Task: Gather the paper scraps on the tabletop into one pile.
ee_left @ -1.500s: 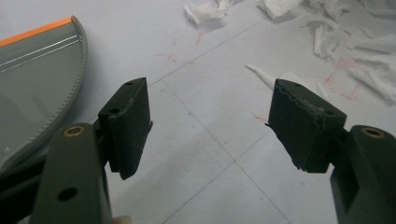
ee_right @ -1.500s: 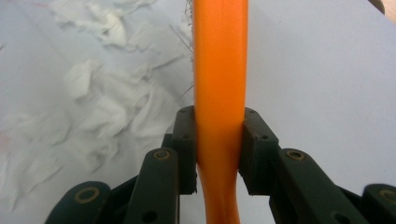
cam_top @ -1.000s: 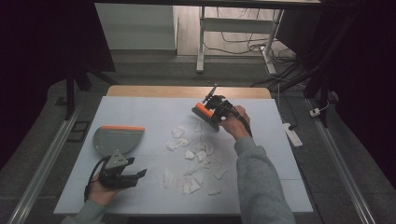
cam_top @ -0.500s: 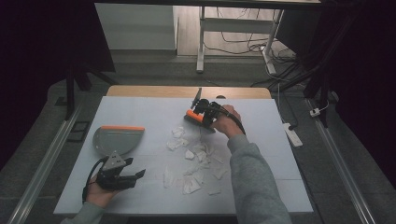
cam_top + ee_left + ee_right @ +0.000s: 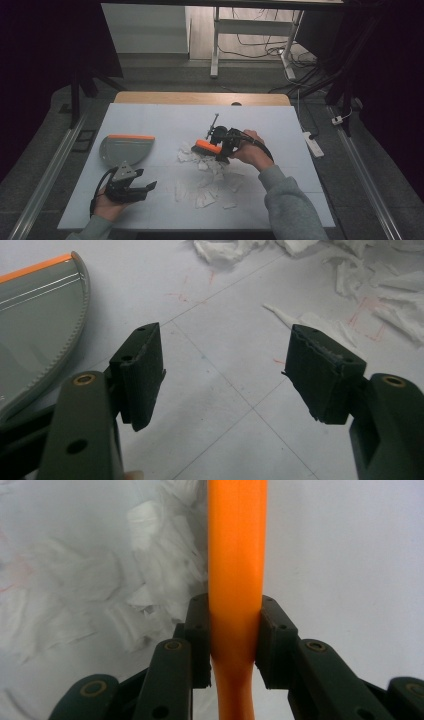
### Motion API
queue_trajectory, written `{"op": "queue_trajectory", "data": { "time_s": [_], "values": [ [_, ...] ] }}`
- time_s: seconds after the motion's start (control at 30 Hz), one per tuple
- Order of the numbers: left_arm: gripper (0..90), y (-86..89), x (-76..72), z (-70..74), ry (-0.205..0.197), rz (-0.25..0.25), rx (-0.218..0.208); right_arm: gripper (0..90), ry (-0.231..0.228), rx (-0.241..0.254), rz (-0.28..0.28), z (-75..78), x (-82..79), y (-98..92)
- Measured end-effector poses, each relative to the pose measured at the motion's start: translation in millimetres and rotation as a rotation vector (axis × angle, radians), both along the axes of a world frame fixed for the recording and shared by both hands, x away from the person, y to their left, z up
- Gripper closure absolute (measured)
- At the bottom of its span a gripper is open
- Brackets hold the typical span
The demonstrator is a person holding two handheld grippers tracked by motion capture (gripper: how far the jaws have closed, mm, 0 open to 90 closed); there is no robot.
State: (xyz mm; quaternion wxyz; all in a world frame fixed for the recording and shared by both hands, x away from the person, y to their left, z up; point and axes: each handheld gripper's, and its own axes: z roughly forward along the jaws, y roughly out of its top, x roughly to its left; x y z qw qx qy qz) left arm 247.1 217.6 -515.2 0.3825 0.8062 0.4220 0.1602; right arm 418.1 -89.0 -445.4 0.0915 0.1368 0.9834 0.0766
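Near the table's middle, an orange brush (image 5: 205, 146) is clamped in the right tongs (image 5: 218, 145), against the torn paper scraps (image 5: 210, 175). Toward the near left corner, the left tongs (image 5: 145, 187) are held released and empty, beside a grey dustpan (image 5: 122, 148).

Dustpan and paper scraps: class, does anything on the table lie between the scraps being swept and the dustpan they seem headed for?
Nothing visible does. The right gripper holds the orange brush at the paper scraps; bare table separates them from the dustpan. The left gripper, fingers open, sits nearer the person, beside that path.
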Motion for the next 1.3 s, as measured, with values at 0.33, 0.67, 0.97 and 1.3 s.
{"op": "queue_trajectory", "data": {
  "time_s": [0.33,0.67,0.97,1.3],
  "values": [
    [32.4,-0.2,-0.9,0.3,-0.001,0.008,-0.002,70.6,-0.074,0.202,-0.105,28.8,2.3,-25.0],
    [32.2,0.7,-1.0,-0.1,0.0,0.01,-0.011,70.6,-0.134,0.158,-0.115,28.3,30.4,11.2],
    [32.2,4.0,-1.7,0.4,-0.004,0.008,-0.024,70.7,-0.19,0.059,-0.135,-0.4,64.9,49.1],
    [32.3,4.8,-2.1,0.9,-0.003,0.004,-0.029,70.8,-0.131,-0.012,0.007,-13.1,62.7,70.4]
  ]
}}
